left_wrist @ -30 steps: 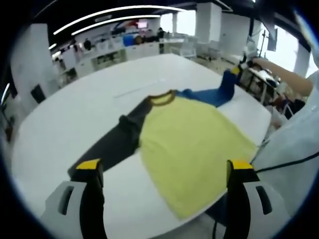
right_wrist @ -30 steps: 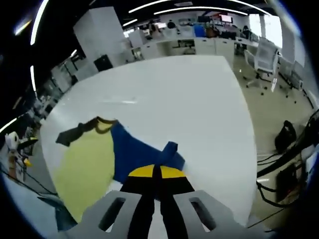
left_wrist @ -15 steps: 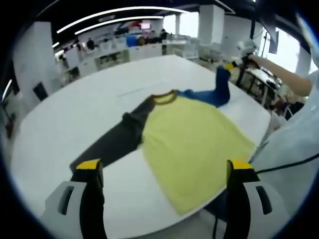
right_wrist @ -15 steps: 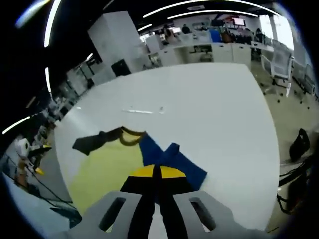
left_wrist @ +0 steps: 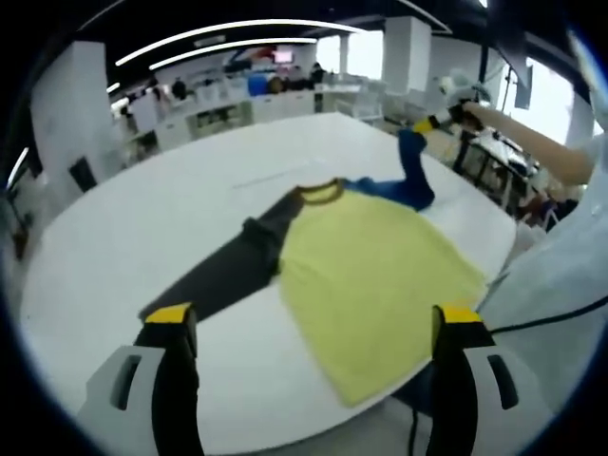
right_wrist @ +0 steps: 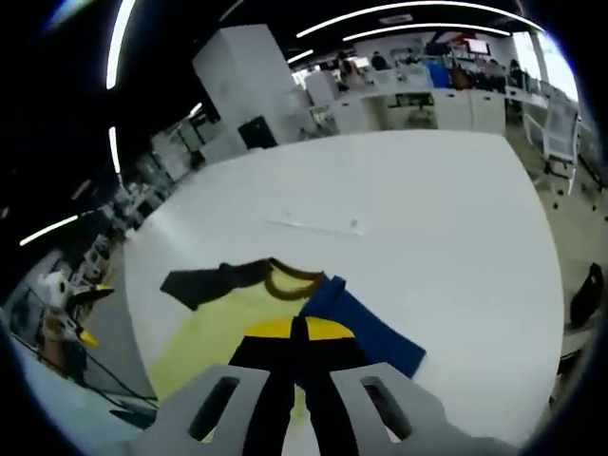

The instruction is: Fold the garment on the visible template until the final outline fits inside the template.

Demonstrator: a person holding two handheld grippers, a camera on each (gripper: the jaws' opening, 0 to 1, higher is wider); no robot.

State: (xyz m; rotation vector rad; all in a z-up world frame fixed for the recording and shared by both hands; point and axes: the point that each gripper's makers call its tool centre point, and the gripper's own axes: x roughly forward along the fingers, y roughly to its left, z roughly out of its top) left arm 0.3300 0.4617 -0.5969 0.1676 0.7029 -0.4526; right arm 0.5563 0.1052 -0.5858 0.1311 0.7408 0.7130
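Left gripper view: the long-sleeved shirt with yellow body, dark grey sleeve and blue sleeve (left_wrist: 370, 275) lies spread on the large white round table (left_wrist: 142, 228), toward the table's near right edge. Yellow body flat, its hem reaching the table edge. Brown collar band (left_wrist: 321, 192) at the far end. Dark grey sleeve (left_wrist: 223, 271) stretched flat to the left. Blue sleeve (left_wrist: 404, 176) lifted off the table on the right, its cuff pinched in the right gripper (left_wrist: 432, 122), which is held by a person's outstretched arm (left_wrist: 532, 147).

The left gripper (left_wrist: 309, 328) hovers above the near table edge, its black jaws with yellow tips spread wide apart, nothing between them.

Right gripper view: the right gripper (right_wrist: 293, 331) has its yellow-tipped jaws pressed together on the blue sleeve (right_wrist: 366, 328); the sleeve runs from the jaws back toward the collar. A thin pale strip (right_wrist: 313, 225) lies on the table beyond the shirt; whether it marks a template I cannot tell.

No writing, label or brand is legible on the shirt or the grippers. Background: white office desks and chairs (left_wrist: 247, 100), blurred
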